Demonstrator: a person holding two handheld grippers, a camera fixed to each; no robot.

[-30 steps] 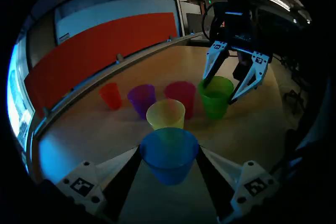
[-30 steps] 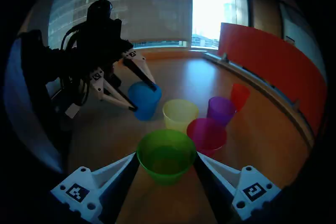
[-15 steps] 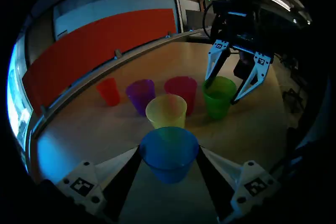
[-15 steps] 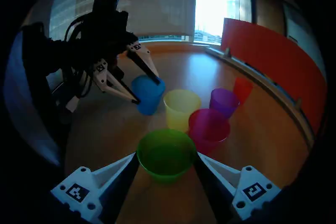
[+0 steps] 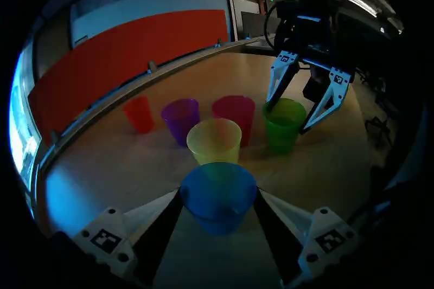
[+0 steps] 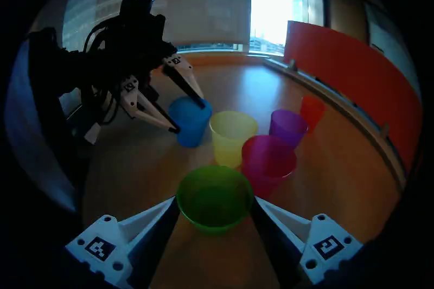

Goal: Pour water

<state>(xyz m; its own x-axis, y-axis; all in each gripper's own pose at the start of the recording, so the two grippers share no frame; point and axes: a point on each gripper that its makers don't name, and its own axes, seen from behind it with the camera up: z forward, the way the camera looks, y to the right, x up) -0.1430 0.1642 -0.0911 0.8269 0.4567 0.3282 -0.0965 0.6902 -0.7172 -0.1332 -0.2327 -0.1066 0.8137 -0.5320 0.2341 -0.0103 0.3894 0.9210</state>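
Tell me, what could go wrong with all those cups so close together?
1. The blue cup in the left gripper is close to the yellow cup; tipping it to pour could knock that one over.
2. The green cup, held by the right gripper, is close beside the magenta cup, so a bump might topple it.

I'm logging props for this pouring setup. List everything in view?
blue cup: 1, blue, between jaws of left gripper
green cup: 1, green, between jaws of right gripper
yellow cup: 1, yellow, table, near blue cup
magenta cup: 1, magenta, table, beside yellow cup
purple cup: 1, purple, table, beside magenta cup
orange cup: 1, orange, table, nearest wall panel
table: 1, wood, under cups
wall panel: 1, red-orange, along table edge
left gripper: 1, white, holding blue cup
right gripper: 1, white, holding green cup
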